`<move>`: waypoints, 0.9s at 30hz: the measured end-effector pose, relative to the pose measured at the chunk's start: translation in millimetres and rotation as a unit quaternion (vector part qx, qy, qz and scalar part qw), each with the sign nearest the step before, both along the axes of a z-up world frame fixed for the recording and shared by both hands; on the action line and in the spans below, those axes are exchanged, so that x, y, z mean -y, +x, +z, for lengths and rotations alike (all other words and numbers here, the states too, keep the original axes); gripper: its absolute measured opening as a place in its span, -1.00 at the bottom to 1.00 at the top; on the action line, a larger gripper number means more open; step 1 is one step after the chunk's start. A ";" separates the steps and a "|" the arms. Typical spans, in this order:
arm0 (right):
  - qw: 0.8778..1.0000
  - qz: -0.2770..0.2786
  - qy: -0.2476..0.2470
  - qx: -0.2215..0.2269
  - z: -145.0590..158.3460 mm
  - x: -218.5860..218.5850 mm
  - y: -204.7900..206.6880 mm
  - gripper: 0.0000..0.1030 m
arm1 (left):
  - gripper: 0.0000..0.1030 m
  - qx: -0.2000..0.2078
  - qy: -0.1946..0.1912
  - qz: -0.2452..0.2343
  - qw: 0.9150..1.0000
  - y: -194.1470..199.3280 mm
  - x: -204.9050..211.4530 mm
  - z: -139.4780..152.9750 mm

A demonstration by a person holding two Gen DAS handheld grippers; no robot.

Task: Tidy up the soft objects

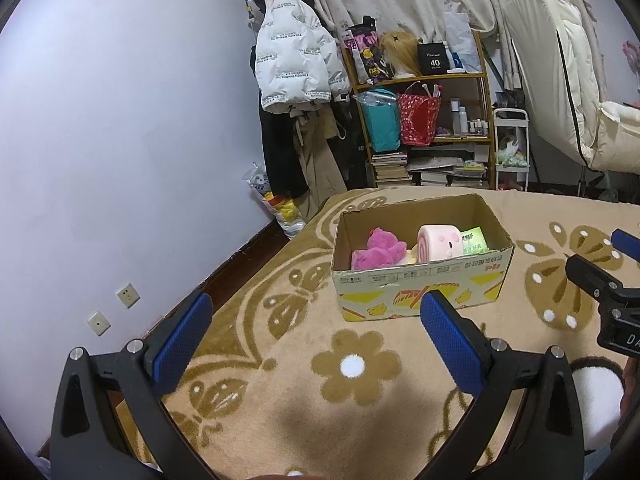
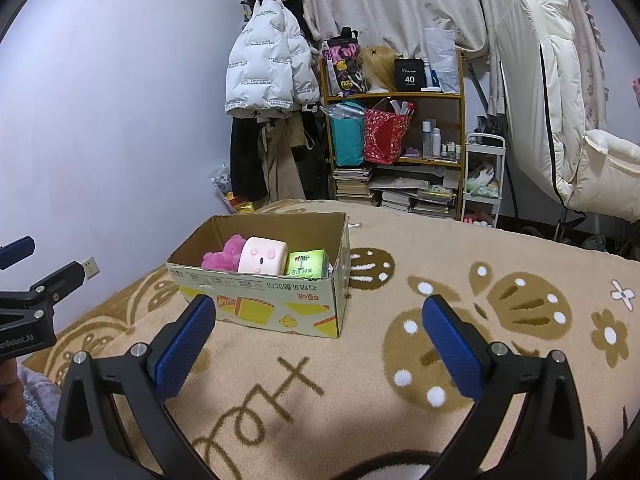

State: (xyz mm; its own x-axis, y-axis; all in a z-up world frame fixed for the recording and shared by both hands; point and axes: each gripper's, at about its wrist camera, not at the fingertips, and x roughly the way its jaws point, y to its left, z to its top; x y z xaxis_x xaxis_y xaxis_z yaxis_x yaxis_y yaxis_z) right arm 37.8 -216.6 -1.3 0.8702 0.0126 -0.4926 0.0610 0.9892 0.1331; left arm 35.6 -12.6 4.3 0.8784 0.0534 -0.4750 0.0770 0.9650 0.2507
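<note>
While both grippers hover over a tan flowered blanket (image 2: 400,248), a cardboard box (image 1: 420,284) sits on it just beyond them. Inside lie a pink plush (image 1: 378,250) at left, a pink roll cushion (image 1: 440,246) in the middle, and a green packet (image 1: 474,242) at right. The left gripper (image 1: 316,332) and right gripper (image 2: 320,332) each have fingers spread wide, holding nothing.

A lived-in bedroom at home. A bed (image 2: 460,264) under a beige flowered blanket (image 1: 360,364) fills the near ground. Far behind it a white puffer jacket (image 1: 292,52) hangs on the wall, left of a wooden shelf (image 2: 400,96) crowded with bags, bottles and stacked books (image 2: 356,188). Patterned curtains (image 2: 400,0) hang behind, and a padded cream chair (image 2: 560,120) stands far right.
</note>
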 end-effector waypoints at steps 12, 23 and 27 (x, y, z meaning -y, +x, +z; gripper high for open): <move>1.000 0.000 0.000 -0.001 -0.6 0.4 0.3 1.00 | 0.99 -0.002 -0.002 -0.001 1.000 -0.3 -1.4 2.6; 1.000 0.000 -0.002 0.000 -4.6 0.5 -0.4 1.00 | 0.99 -0.004 -0.002 -0.003 1.000 -0.9 -0.1 2.1; 1.000 0.000 -0.002 0.000 -4.3 0.4 -0.5 1.00 | 0.99 -0.005 0.000 -0.004 1.000 -2.0 0.4 0.9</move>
State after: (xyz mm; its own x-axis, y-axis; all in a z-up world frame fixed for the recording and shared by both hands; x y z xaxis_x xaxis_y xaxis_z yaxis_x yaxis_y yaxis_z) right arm 37.3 -216.9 -5.6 0.8703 0.0097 -0.4924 0.0617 0.9898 0.1286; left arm 33.6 -13.0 5.2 0.8742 0.0460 -0.4833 0.0871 0.9645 0.2493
